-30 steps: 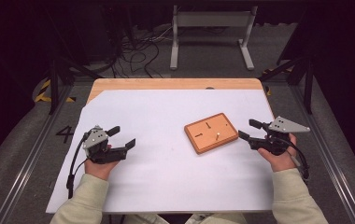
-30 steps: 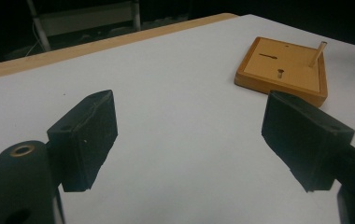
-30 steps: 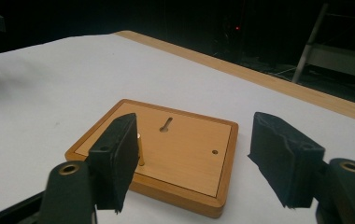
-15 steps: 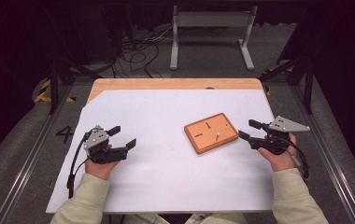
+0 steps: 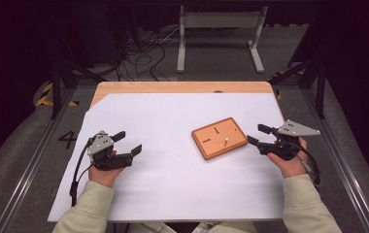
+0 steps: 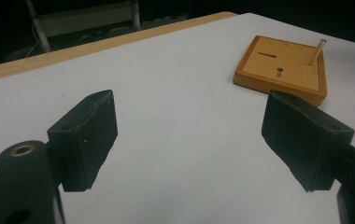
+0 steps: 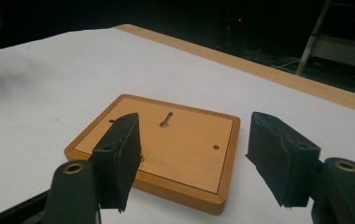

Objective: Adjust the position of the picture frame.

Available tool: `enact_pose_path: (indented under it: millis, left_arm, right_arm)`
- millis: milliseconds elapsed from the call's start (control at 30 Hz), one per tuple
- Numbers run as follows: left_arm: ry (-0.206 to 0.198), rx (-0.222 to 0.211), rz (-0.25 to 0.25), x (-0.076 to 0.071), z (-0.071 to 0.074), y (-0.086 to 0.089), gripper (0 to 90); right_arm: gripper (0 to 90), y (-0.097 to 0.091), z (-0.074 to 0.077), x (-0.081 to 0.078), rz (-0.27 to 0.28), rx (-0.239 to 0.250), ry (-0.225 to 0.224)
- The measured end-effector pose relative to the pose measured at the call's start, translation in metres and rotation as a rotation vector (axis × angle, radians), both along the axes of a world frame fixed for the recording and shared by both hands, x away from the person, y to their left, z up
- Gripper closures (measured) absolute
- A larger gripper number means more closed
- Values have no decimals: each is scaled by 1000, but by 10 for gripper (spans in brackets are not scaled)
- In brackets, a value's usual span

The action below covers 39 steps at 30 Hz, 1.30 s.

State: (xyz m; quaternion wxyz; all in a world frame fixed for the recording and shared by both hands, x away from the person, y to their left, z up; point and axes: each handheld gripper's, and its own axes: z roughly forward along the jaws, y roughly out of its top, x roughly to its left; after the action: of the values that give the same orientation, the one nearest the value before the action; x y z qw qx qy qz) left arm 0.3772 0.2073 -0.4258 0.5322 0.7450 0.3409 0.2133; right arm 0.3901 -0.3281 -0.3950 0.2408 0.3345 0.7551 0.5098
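White paper sheet (image 5: 173, 179) spreads bare around both hands near the front edge, the left gripper (image 5: 126, 143) and right gripper (image 5: 256, 135) each with jaws apart on nothing, the flat square orange wooden board (image 5: 219, 138) just beside the right one, wooden table edge (image 5: 173, 87) beyond.

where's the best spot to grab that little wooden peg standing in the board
Probably by the upper part of the peg, above the wooden board, with the fingers closing on its two sides from above. It is thin, stands nearly upright with a slight lean, and its foot sits in the board, so only the free top offers room.
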Motion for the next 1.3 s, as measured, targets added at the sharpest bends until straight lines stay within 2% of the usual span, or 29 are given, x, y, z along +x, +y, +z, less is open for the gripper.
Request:
enact_pose_path:
  millis: [200,767,800,867,900,967,1067,1200,1300]
  left_arm:
    - [1,12,2,0,0,-1,188]
    - [2,13,6,0,-1,-2,188]
    - [2,14,6,0,-1,-2,188]
    - [3,15,6,0,-2,-2,188]
    - [2,20,4,0,-2,-2,188]
    - [4,23,4,0,-2,-2,188]
    - [1,24,6,0,-2,-2,188]
    - [2,26,6,1,-2,-2,188]
    - [8,25,7,1,-2,-2,189]
  right_arm:
    - [347,2,3,6,-5,17,13]
    - [347,10,18,27,-12,-14,30]
    - [437,11,21,30,-19,-34,37]
    - [735,12,23,35,-20,-65,73]
    - [820,12,24,36,-29,-86,92]
    - [900,12,26,41,-43,-112,126]
    - [900,14,28,48,-78,-139,183]
    - [900,16,31,55,-102,-161,213]
    - [900,19,33,64,-111,-187,267]
